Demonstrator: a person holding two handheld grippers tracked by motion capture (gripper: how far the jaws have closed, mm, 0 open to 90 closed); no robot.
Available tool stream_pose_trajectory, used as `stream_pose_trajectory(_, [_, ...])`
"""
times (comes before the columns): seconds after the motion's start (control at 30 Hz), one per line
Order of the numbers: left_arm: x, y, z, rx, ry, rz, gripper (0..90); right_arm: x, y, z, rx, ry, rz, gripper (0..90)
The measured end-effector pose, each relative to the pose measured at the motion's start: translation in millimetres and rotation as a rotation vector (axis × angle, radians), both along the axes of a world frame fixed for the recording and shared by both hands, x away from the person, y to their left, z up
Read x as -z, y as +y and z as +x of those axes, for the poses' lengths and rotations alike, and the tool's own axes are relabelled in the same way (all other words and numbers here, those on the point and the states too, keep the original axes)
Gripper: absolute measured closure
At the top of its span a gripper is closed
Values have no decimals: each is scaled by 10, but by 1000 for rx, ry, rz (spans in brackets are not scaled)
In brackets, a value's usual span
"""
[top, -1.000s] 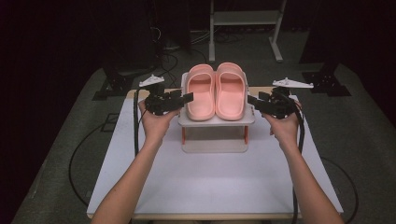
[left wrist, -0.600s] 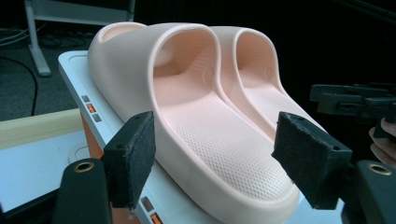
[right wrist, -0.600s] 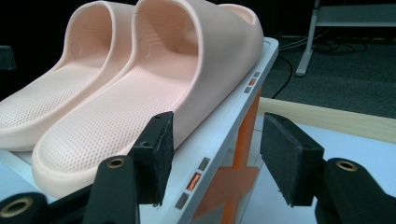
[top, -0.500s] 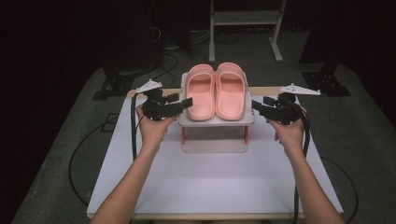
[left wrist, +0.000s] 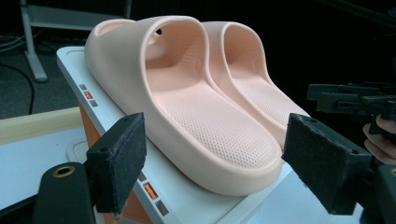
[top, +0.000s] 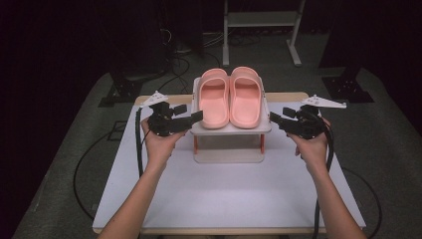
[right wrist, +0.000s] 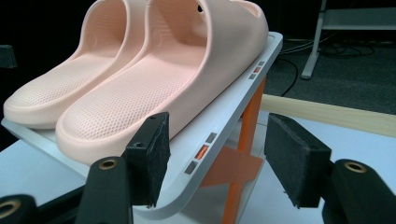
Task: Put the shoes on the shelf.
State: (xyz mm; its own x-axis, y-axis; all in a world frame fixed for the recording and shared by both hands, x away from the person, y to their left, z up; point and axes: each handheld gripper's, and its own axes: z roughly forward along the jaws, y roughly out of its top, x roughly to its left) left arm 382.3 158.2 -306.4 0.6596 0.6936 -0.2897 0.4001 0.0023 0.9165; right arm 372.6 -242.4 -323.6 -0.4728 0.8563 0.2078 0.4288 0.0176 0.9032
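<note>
Two pink slippers, the left one (top: 214, 99) and the right one (top: 246, 97), lie side by side on a small white shelf (top: 231, 129) with orange legs. My left gripper (top: 191, 114) is level at the shelf's left edge. Its jaws have just been opening and stand open. In the left gripper view, the left slipper's heel (left wrist: 205, 135) lies ahead between the left gripper's (left wrist: 219, 168) pads, untouched. My right gripper (top: 276, 118) is at the shelf's right edge, its jaws also just opening. In the right gripper view, the shelf rim (right wrist: 205, 151) is between the right gripper's (right wrist: 222, 158) pads, with the right slipper (right wrist: 173, 74) above it.
The shelf stands at the back middle of a white table (top: 229, 199) that has a wooden strip (top: 286, 97) along its far edge. A metal stand (top: 261, 20), tripod feet (top: 346, 87) and cables (top: 94, 154) are on the dark floor around it.
Both hands have drawn back a little toward the person and down, off the shelf's sides. Both pairs of jaws stand wider apart than before.
</note>
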Motion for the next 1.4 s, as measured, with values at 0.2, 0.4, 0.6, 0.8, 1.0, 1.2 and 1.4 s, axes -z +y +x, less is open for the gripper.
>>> stream_pose_trajectory(0.2, [15, 15, -56, 5, -9, 3, 182, 17, -13, -49, -11, -10, -1, 383])
stream_pose_trajectory(0.4, [30, 32, -140, 9, -21, -3, 153, 34, -28, -99, -17, -14, 4, 375])
stream_pose_trajectory(0.6, [54, 46, -205, 12, -31, 8, 101, 60, -43, -154, -24, -17, 7, 367])
stream_pose_trajectory(0.8, [102, 67, -257, 4, -38, 9, 78, 94, -64, -200, -34, -26, 10, 356])
stream_pose_trajectory(1.0, [166, 113, -310, 4, -39, 4, 78, 126, -76, -253, -46, -28, 12, 345])
stream_pose_trajectory(1.2, [237, 159, -341, 10, -33, -11, 78, 177, -101, -306, -56, -31, 12, 341])
stream_pose_trajectory(1.4, [316, 190, -377, 13, -39, -9, 78, 238, -131, -350, -56, -33, 16, 337])
